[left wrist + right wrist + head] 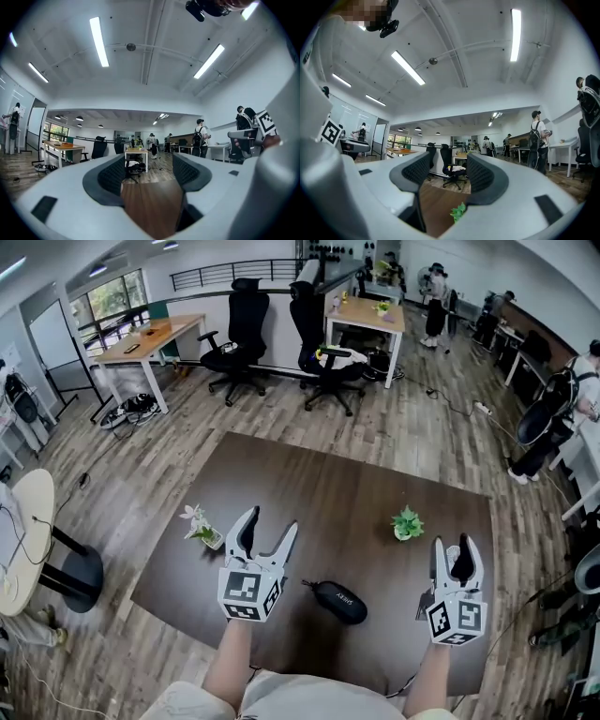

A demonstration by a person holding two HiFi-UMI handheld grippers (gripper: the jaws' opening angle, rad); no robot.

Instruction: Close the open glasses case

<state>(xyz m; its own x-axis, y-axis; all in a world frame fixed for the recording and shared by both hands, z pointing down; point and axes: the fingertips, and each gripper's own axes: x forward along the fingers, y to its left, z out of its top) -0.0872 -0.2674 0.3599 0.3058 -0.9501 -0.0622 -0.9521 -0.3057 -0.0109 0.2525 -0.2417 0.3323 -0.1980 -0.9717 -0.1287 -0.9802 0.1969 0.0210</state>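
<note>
Dark brown table [309, 474] in a busy open office is carrying the black glasses case [339, 602]. We are holding the left gripper [272, 521] just left of the case and the right gripper [454, 545] farther off to its right, both with fingers apart and empty. We are judging the lid already down, so the next move is calling only for a confirming press on top.

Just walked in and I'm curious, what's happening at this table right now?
A person holds a gripper in each hand above a dark table. The left gripper and the right gripper are both open and empty. A black glasses case lies on the table between them, touched by neither, and looks closed from above. A white flower and a green plant stand further back.
</note>
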